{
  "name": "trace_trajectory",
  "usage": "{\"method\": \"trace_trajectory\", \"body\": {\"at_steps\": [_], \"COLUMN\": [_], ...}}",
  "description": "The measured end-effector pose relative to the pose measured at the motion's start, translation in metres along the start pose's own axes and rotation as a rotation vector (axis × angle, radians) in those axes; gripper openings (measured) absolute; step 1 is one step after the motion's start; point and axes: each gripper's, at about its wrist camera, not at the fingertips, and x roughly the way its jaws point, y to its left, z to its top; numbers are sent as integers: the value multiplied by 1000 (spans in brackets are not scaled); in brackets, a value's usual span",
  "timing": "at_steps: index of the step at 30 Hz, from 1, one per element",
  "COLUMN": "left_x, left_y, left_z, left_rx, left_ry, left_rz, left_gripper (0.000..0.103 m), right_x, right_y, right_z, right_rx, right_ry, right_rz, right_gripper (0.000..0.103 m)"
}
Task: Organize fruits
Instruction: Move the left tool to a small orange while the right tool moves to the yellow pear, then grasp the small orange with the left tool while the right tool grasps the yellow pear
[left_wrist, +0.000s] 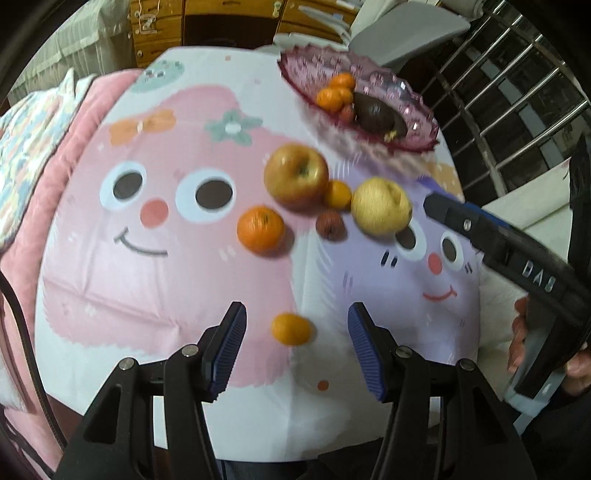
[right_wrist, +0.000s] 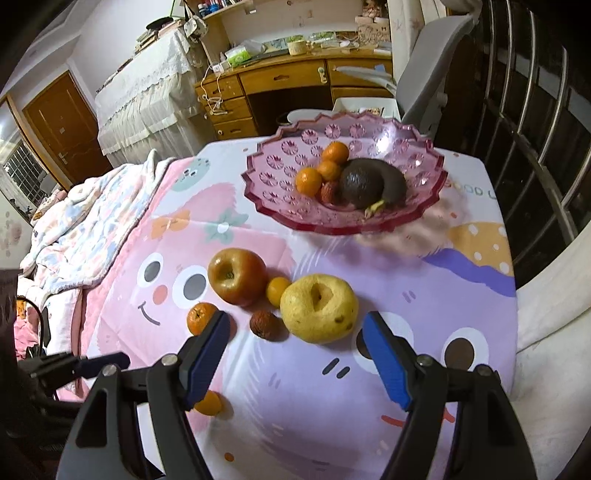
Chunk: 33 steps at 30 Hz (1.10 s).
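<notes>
On the cartoon-print tablecloth lie a red apple (left_wrist: 295, 177) (right_wrist: 236, 277), a yellow pear (left_wrist: 380, 206) (right_wrist: 319, 308), a mandarin (left_wrist: 260, 229) (right_wrist: 201, 317), a tiny orange fruit (left_wrist: 338, 194) (right_wrist: 277, 291) and a brown lychee (left_wrist: 330, 225) (right_wrist: 264, 325). Closer in, a small orange (left_wrist: 291, 328) (right_wrist: 208, 402) sits between the open fingers of my left gripper (left_wrist: 297, 310), the pads clear of it on both sides. My right gripper (right_wrist: 297, 319) is open, just short of the pear. The pink glass bowl (left_wrist: 295, 74) (right_wrist: 258, 177) at the back holds several oranges, an avocado (right_wrist: 360, 184) and a lychee.
A pink quilt (left_wrist: 33, 229) (right_wrist: 88, 218) lies against the table's left side. A metal railing (left_wrist: 517, 92) (right_wrist: 535, 147) runs along the right. A grey chair (right_wrist: 428, 74) and a wooden desk (right_wrist: 280, 85) stand behind the table. A hand (left_wrist: 517, 332) holds the right gripper.
</notes>
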Motion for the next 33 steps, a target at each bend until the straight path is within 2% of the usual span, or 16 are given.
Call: {"method": "trace_trajectory", "body": {"at_steps": [16,22,31,33], "left_x": [62,79,94,96], "left_y": [0,-3,-10,-12], "left_z": [-10,-6,-4,-2], "left_rx": [-85,-98,-67,-57], "left_ry": [160,206,246,248], "left_rz": [24,41,72,83], "left_gripper": [56,55,42,35], "right_x": [67,84,103,105], "right_y": [-31,-41,-38,-39], "right_z": [-3,0,6,6], "right_rx": [61,97,90,96], "right_ry": [175,193,197,190], "right_rz": [81,127,147,151], "right_gripper": [75,75,75,75]}}
